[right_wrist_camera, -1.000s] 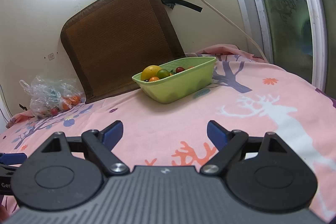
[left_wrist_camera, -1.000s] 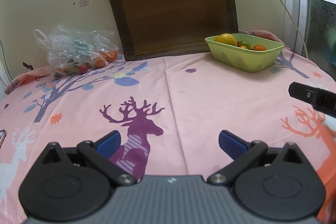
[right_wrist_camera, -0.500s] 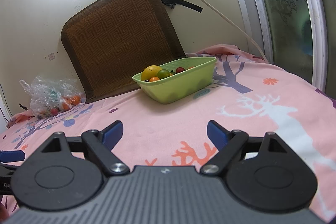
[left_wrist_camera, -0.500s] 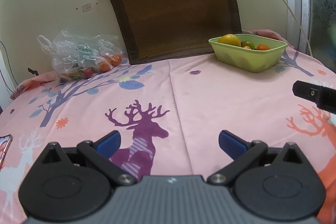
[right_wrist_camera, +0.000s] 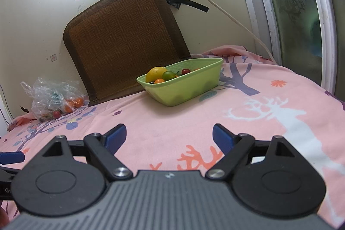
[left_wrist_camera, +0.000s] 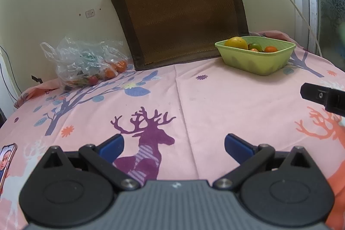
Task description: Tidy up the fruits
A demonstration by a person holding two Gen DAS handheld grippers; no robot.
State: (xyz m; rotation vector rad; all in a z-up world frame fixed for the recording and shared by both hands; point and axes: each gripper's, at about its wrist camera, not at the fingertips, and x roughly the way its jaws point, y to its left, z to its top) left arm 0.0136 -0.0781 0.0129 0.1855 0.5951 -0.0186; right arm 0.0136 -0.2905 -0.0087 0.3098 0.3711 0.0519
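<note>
Both units idle above the pink tabletop (left_wrist_camera: 215, 100): left hand-held gripper (left_wrist_camera: 173, 143) and right hand-held gripper (right_wrist_camera: 169, 135) stand spread wide, empty. Fruit remains in the plastic bag (left_wrist_camera: 86, 61) by the wall, well apart from the green basket (right_wrist_camera: 183, 89). Recommended: approach the bag low and pinch one fruit gently.

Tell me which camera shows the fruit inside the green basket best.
The right wrist view: the green basket sits nearer the centre, showing its yellow fruit, a green one and small red and orange ones. The left wrist view has the basket farther off, with less fruit visible.
</note>
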